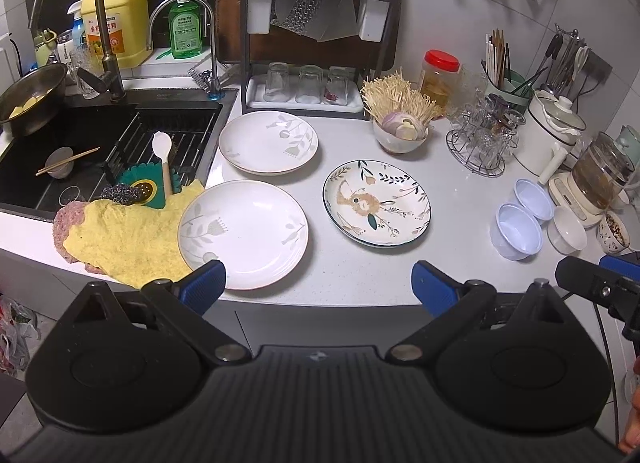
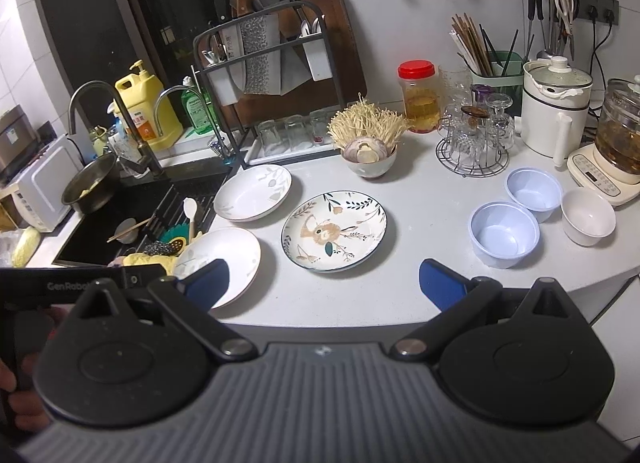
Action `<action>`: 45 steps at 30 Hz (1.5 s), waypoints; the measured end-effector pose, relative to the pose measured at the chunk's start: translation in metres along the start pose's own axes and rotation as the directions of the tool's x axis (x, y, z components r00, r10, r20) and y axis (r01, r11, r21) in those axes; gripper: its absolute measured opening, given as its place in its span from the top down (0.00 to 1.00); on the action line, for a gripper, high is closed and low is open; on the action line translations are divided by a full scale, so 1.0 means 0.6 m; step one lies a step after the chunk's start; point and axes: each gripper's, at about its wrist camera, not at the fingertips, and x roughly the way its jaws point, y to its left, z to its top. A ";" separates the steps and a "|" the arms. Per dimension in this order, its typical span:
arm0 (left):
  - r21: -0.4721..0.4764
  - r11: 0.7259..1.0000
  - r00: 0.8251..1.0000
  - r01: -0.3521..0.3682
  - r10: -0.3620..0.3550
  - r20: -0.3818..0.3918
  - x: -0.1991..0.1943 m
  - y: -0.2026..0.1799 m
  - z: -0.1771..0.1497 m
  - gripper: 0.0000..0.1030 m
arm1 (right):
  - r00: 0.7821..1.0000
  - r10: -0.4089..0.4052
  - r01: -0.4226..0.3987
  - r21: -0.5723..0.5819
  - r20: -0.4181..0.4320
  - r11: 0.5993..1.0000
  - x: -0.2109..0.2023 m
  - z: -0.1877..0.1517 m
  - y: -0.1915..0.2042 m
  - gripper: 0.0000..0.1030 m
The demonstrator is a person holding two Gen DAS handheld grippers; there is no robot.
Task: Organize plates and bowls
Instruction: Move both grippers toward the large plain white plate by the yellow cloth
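Observation:
On the white counter lie a near white plate (image 1: pixel 244 233) (image 2: pixel 218 259) with grey leaves, a stack of two like plates (image 1: pixel 268 141) (image 2: pixel 253 193) behind it, and a rabbit-pattern plate (image 1: pixel 376 203) (image 2: pixel 334 231). Two pale blue bowls (image 1: pixel 518 231) (image 2: pixel 504 233) and a white bowl (image 1: pixel 566 229) (image 2: pixel 588 217) sit at the right. My left gripper (image 1: pixel 318 283) hovers open above the counter's front edge by the near plate, holding nothing. My right gripper (image 2: pixel 324 283) is open and holds nothing in front of the rabbit plate.
A black sink (image 1: pixel 100 151) with a yellow cloth (image 1: pixel 128 239) over its rim lies left. A knife rack (image 1: pixel 316 35), a bowl of enoki mushrooms (image 1: pixel 400 123), a glass rack (image 1: pixel 478 147), a red-lid jar (image 1: pixel 438 75) and kettles (image 1: pixel 548 135) line the back.

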 end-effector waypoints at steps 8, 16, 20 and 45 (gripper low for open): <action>0.001 1.000 1.000 0.002 -0.002 0.001 0.004 0.000 0.005 0.02 | 1.000 0.002 -0.002 0.003 -0.010 1.000 0.005 0.004 -0.001 0.00; -0.026 1.000 1.000 0.002 -0.002 0.007 0.003 0.007 0.003 0.02 | 1.000 0.002 -0.002 0.008 -0.007 1.000 0.006 0.002 -0.001 0.00; -0.046 0.999 1.000 -0.007 0.008 0.022 -0.003 0.012 0.000 0.02 | 1.000 0.009 -0.009 0.001 -0.003 1.000 0.006 0.002 -0.004 0.00; -0.032 0.999 1.000 -0.011 0.011 0.012 -0.011 -0.009 -0.006 0.02 | 1.000 0.017 -0.017 -0.001 0.004 1.000 -0.003 -0.008 -0.017 0.00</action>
